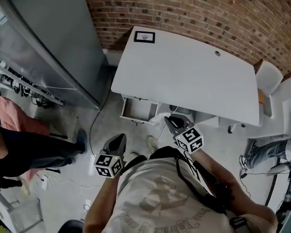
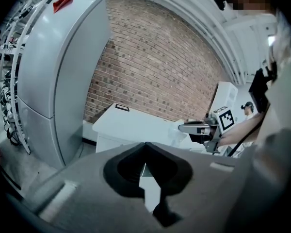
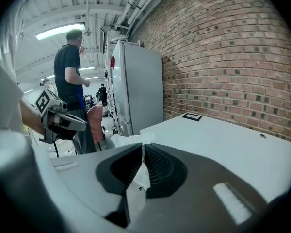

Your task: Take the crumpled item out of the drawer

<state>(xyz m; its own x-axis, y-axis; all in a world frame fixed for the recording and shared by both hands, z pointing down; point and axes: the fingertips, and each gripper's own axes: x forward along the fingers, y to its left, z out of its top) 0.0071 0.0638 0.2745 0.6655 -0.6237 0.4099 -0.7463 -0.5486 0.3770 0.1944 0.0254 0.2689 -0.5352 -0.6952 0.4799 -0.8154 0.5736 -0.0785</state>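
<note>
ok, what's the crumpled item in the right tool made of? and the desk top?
crumpled item: thin white sheet, likely paper or plastic film; it holds sharp creases.
desk top: smooth matte white, probably laminate or painted board; no grain shows.

- Pale beige T-shirt [image 1: 157,200] with a faded round print.
- Black strap [image 1: 196,182] running across the shoulder.
- Left gripper [image 1: 121,137] and right gripper [image 1: 168,119]: dark grey wedge shapes.
- Each carries 1 cube with black-and-white square markers [image 1: 108,164].
</note>
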